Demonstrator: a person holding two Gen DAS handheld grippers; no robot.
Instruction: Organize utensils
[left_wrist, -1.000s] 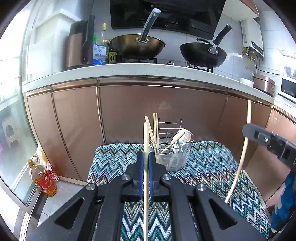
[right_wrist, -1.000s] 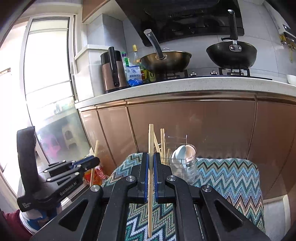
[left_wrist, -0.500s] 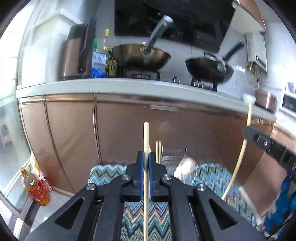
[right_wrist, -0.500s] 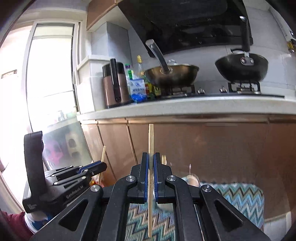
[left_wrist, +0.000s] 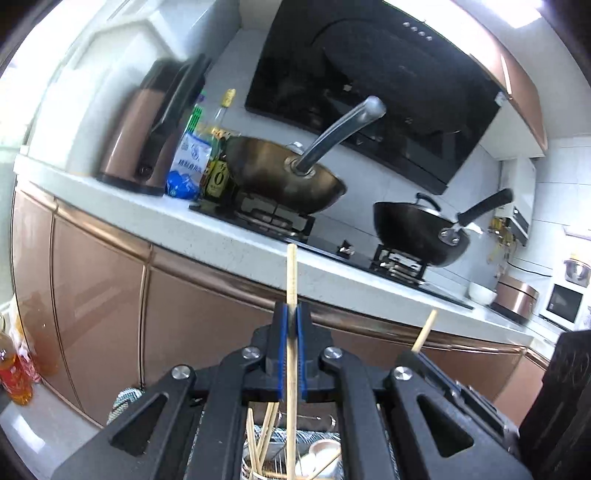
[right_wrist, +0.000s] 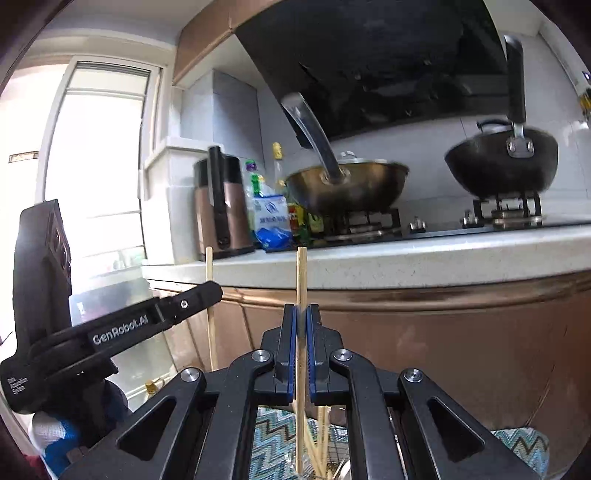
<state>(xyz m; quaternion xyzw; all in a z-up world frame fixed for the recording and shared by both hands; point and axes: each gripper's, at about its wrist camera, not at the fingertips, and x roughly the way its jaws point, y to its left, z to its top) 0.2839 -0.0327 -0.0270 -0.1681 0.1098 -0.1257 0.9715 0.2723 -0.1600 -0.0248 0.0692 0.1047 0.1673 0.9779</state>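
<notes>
My left gripper (left_wrist: 290, 321) is shut on a wooden chopstick (left_wrist: 291, 273) held upright; it also shows at the left of the right wrist view (right_wrist: 212, 288). My right gripper (right_wrist: 302, 321) is shut on another upright wooden chopstick (right_wrist: 301, 273); it shows at the lower right of the left wrist view (left_wrist: 417, 354). Below both grippers stands the wire utensil holder (left_wrist: 321, 443) with several chopsticks (left_wrist: 260, 435) and a white spoon (left_wrist: 321, 452). Both held chopsticks point down toward it. Most of the holder is hidden behind the gripper frames.
The holder stands on a zigzag-patterned cloth (right_wrist: 524, 446). Behind is a kitchen counter (right_wrist: 424, 258) with copper cabinet fronts, two woks (left_wrist: 284, 177) on a stove, a kettle (left_wrist: 147, 129) and bottles. An oil bottle (left_wrist: 13, 373) stands on the floor at left.
Both grippers have risen and tilted up, each keeping its chopstick. The holder has slid from mid-frame to the bottom edge, and the two grippers have come closer together.
</notes>
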